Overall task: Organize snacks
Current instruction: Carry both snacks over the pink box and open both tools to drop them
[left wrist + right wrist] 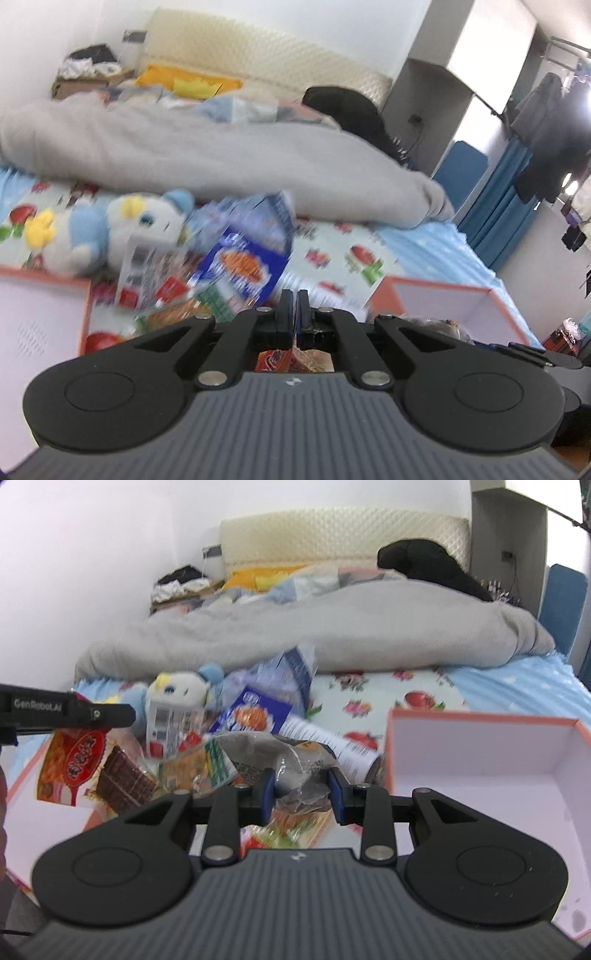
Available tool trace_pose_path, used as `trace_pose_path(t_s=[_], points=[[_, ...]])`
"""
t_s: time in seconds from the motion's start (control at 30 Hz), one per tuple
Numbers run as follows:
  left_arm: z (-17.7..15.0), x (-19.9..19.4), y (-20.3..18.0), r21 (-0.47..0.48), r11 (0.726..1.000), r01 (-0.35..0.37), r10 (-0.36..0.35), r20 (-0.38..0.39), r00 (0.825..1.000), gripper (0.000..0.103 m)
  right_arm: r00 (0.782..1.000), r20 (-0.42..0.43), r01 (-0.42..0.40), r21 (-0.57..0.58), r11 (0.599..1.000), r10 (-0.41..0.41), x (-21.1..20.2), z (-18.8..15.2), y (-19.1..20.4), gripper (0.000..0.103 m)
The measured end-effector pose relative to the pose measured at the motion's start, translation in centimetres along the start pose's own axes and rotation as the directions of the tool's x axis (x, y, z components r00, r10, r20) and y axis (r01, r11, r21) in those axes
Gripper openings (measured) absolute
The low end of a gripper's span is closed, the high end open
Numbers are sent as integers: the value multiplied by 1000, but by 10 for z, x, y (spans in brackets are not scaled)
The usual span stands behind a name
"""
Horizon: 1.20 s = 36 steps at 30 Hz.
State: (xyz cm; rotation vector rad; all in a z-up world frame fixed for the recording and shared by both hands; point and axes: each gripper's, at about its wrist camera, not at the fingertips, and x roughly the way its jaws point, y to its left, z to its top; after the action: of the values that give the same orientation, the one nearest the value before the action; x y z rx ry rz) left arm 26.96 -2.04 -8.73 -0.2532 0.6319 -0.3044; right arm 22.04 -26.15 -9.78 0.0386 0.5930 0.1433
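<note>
My left gripper (294, 308) is shut, and a red and orange snack packet (275, 360) shows just under its fingers. From the right wrist view the left gripper (129, 714) comes in from the left, with that red and orange packet (74, 762) hanging from it above the bed. My right gripper (302, 794) is shut on a crinkled grey snack bag (295, 766), its blue pads pressing both sides. Behind lies a pile of snacks: a blue packet (255, 712), a white carton (166, 720), a green and orange packet (199, 768), a chocolate bar packet (125, 781) and a white tube (332, 746).
A white box with an orange rim (480, 753) stands open at the right, and another (40, 314) at the left. A blue and white plush toy (184, 690) lies behind the pile. A grey duvet (295, 627) covers the far half of the bed.
</note>
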Motion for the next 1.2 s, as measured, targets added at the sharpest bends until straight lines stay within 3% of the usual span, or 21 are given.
trace_pose_path(t_s=[0.4, 0.73, 0.87, 1.03, 1.2], points=[[47, 5, -94, 77, 993, 94, -98, 52, 994, 2, 992, 104, 64, 34, 997, -67, -33, 39, -52, 34], [60, 37, -165, 76, 975, 206, -206, -7, 978, 2, 986, 84, 137, 88, 987, -144, -49, 53, -100, 34], [48, 67, -194, 73, 970, 231, -225, -85, 971, 2, 984, 42, 167, 124, 978, -174, -53, 48, -123, 34], [21, 109, -228, 115, 961, 250, -223, -207, 953, 2, 975, -69, 221, 143, 965, -213, -45, 28, -153, 34], [-10, 146, -246, 133, 956, 261, -203, -343, 917, 2, 952, -191, 273, 172, 946, -240, -29, 5, -186, 34]])
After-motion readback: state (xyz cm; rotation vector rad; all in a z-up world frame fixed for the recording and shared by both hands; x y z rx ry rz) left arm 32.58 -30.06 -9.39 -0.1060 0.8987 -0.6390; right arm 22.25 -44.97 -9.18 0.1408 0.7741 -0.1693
